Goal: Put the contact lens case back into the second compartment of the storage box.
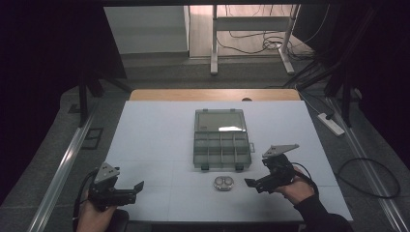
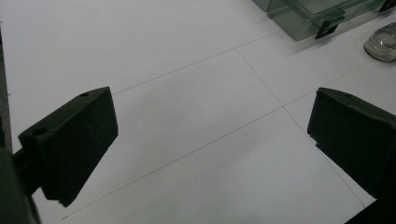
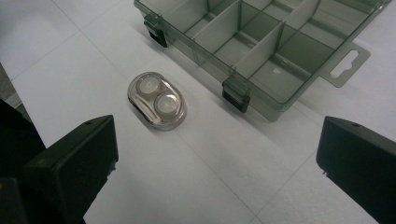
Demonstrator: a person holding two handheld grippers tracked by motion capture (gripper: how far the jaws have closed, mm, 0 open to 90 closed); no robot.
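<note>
small case [image 3: 156,101]: little clear oval thing with two round wells, looks like a contact lens case, sitting flat on the desk [image 1: 145,145] just in front of the organizer box's latches
organizer box [image 1: 221,139]: smoky see-through plastic, lid flipped open away from the person, dividers inside, compartments look empty from the right gripper view
right gripper [image 1: 251,183]: jaws spread wide, holding nothing, close to the case and pointed at it from the person's right
left gripper [image 1: 139,186]: also wide and holding nothing, well off to the left over bare desk, case just peeking into the top corner of its own view
how it'll handle: my guess is super light, hard and slick plastic, so it'll probably skate on the desk if you nudge one side first
where to grab: I'd pinch across the narrow middle, between the two wells, jaws low on the side walls
watch out: the domed top looks rounded, so squeezing high could pop it out
</note>
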